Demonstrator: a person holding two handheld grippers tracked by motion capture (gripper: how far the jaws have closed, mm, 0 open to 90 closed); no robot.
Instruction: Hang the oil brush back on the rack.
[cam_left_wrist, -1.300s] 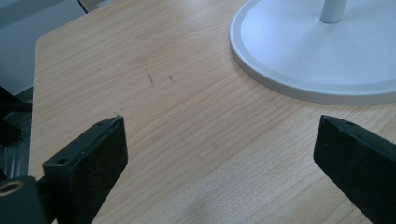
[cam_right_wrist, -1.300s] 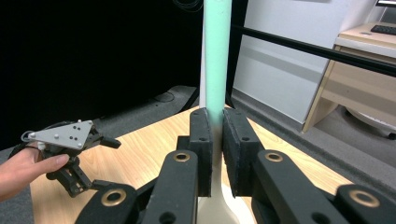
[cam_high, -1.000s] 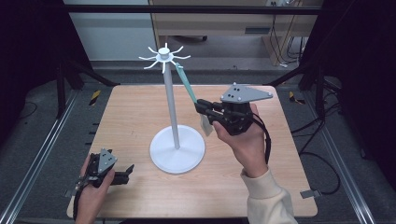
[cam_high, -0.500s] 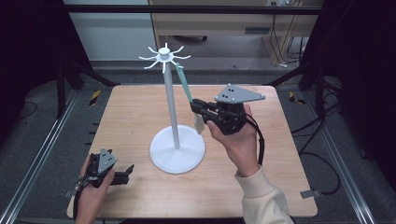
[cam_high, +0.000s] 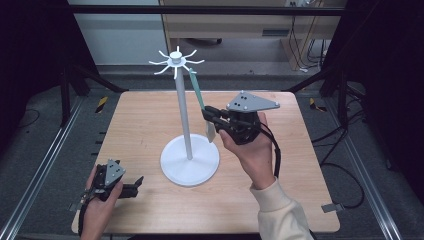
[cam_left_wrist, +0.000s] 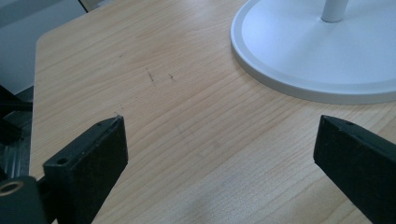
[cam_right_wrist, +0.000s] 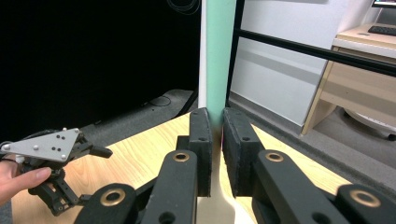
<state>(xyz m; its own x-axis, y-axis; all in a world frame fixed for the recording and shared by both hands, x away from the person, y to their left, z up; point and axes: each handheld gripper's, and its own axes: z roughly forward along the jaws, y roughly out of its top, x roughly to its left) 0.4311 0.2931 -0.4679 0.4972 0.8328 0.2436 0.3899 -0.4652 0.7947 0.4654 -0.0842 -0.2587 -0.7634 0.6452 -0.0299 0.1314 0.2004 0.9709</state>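
1. Since the earlier picture, the right gripper (cam_high: 208, 116) has slid a little closer to the white stand (cam_high: 189, 159), and the strip (cam_high: 199, 93) it holds now leans more toward the pole. The left gripper (cam_high: 134, 184) has not moved.
2. The right gripper is pinched tight on the strip, which is green up high and pale at the bottom. In the right gripper view, the strip (cam_right_wrist: 219, 56) goes straight up from between the two black jaws.
3. The strip's top end is just beside the ring of hooks (cam_high: 176, 62) at the top of the stand. I can't tell if it is touching a hook yet.
4. So I think the strip is picked up and lifted, and hanging it on a hook is the part left to do.
5. The right hand (cam_high: 252, 150) is raised off the table (cam_high: 150, 120), to the right of the stand, with the gripper pointing at the pole.
6. The left gripper rests low on the table, near the stand's round base, on its left side. Its jaws are wide apart, with nothing in them.
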